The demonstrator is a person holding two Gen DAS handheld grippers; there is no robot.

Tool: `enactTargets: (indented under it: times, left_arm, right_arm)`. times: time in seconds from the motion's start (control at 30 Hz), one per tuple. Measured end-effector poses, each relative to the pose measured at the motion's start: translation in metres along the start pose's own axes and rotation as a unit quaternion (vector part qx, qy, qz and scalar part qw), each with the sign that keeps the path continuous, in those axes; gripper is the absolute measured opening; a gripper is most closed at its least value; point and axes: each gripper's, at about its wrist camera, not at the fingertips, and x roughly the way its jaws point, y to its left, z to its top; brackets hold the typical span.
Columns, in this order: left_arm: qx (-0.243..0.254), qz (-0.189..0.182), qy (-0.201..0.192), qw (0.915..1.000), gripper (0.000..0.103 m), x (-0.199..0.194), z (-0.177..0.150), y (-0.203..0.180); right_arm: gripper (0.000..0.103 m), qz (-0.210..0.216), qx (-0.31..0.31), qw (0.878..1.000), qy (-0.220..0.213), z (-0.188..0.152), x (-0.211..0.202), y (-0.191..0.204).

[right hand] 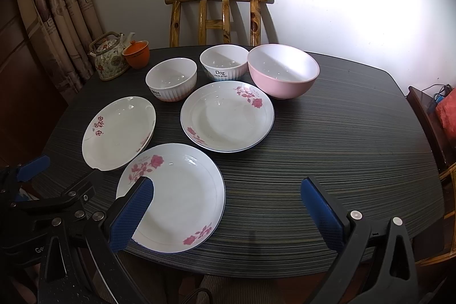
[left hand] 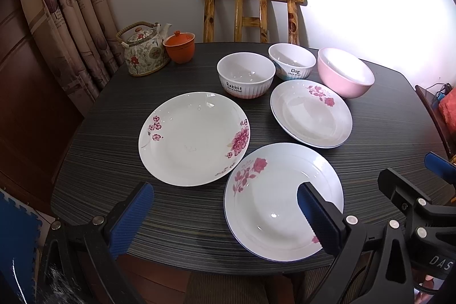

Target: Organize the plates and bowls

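Note:
Three white floral plates lie apart on the dark table [left hand: 99,161]: a left plate [left hand: 193,138] [right hand: 119,133], a far plate [left hand: 310,114] [right hand: 228,117] and a near plate [left hand: 282,201] [right hand: 176,198]. Behind them stand a "Rabbit" bowl [left hand: 245,74] [right hand: 171,79], a "Dog" bowl [left hand: 292,61] [right hand: 223,63] and a larger pink bowl [left hand: 344,73] [right hand: 282,70]. My left gripper [left hand: 225,207] is open and empty above the near plate's left edge. My right gripper [right hand: 228,204] is open and empty, hovering over the near plate's right edge.
A floral teapot [left hand: 144,50] [right hand: 109,56] and an orange lidded cup [left hand: 180,47] [right hand: 136,53] stand at the table's back left. A wooden chair [left hand: 250,16] [right hand: 216,19] is behind the table. Curtains [left hand: 71,13] hang at the left.

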Motion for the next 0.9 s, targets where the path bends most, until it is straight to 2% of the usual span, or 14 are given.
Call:
enactTargets:
  times: [0.9]
  left_arm:
    - [0.007,0.001,0.009,0.9999,0.103,0.0062,-0.0004,0.0010]
  right_arm:
    - [0.102,0.009,-0.003,1.000,0.007,-0.0013,0.0009,0.0006]
